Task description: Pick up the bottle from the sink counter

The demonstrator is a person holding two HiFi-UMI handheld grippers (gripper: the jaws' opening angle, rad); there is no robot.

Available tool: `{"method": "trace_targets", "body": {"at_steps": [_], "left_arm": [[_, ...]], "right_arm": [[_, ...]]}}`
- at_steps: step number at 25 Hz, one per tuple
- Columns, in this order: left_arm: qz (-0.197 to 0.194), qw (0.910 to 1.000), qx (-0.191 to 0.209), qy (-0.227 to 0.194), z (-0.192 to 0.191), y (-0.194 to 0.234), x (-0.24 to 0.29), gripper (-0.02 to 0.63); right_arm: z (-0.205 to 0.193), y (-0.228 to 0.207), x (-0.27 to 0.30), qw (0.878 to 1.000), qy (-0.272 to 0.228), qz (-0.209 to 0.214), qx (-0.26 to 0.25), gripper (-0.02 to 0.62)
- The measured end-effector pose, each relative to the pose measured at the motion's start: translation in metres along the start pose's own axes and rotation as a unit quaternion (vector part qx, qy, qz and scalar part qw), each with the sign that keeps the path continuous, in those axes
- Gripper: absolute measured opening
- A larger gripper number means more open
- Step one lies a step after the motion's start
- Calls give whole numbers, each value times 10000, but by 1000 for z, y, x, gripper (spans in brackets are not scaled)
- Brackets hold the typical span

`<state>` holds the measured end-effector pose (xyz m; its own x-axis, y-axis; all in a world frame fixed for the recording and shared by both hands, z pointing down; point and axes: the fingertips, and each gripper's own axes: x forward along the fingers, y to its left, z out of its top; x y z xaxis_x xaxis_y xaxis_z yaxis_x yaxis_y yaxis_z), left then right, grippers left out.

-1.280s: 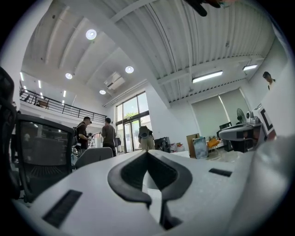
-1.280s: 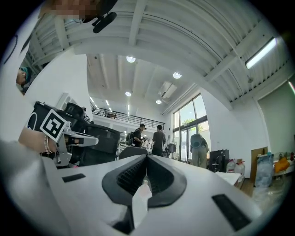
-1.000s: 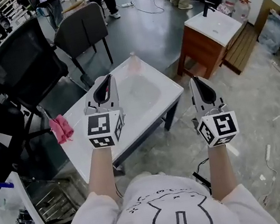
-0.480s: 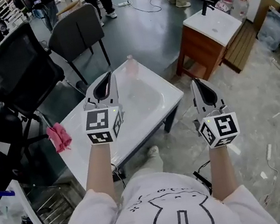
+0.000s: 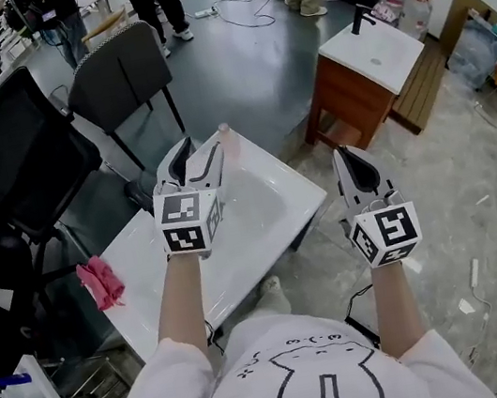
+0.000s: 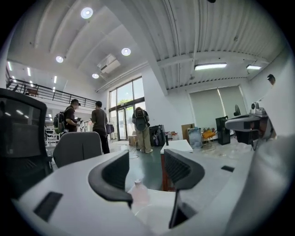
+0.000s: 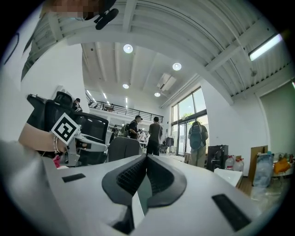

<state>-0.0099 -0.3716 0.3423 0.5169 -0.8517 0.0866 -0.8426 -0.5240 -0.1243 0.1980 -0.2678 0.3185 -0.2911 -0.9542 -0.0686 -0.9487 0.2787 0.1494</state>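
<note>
A small clear pinkish bottle [image 5: 226,140] stands upright at the far corner of the white sink counter [image 5: 145,259]. My left gripper [image 5: 197,157] hovers over the basin, pointing level at the bottle and a short way short of it. Its jaws have just been opening and stand open with nothing between them. In the left gripper view the bottle [image 6: 138,193] shows low in the gap of the left gripper [image 6: 145,171], beyond the tips. My right gripper [image 5: 347,157] hangs off the counter's right edge over the floor, shut and empty; in its own view the right gripper [image 7: 146,173] has its pads together.
A pink cloth [image 5: 100,284] lies on the counter's near left end. A grey chair [image 5: 119,87] and a black mesh chair [image 5: 4,160] stand behind the counter. A wooden cabinet with a second sink [image 5: 368,67] stands to the right. Several people stand at the back.
My left gripper's jaws have gone from shut to open. Both grippers have moved forward, the left one closer to the bottle. The right gripper stays shut.
</note>
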Motion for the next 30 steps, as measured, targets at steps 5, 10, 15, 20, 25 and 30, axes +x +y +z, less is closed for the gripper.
{"method": "trace_targets", "body": {"at_steps": [5, 10, 15, 20, 25, 30], "left_arm": [[-220, 9990, -241, 307, -28, 8, 41, 411], [-309, 9975, -413, 485, -49, 18, 73, 439], [-288, 9952, -588, 726, -82, 31, 99, 439], [-264, 9913, -729, 1068, -118, 36, 127, 437], [-292, 9866, -815, 1385, -158, 36, 151, 437], [-298, 9794, -923, 1771, -197, 32, 179, 437]], "right_arm": [[-18, -7, 33, 9997, 245, 57, -1, 25], [-35, -11, 63, 9989, 450, 143, 64, 25], [-57, -10, 88, 9974, 656, 240, 151, 25], [-74, -19, 110, 9961, 807, 158, 315, 25], [-99, -17, 124, 9936, 1047, 171, 386, 25], [-124, -17, 134, 9904, 1289, 175, 478, 25]]}}
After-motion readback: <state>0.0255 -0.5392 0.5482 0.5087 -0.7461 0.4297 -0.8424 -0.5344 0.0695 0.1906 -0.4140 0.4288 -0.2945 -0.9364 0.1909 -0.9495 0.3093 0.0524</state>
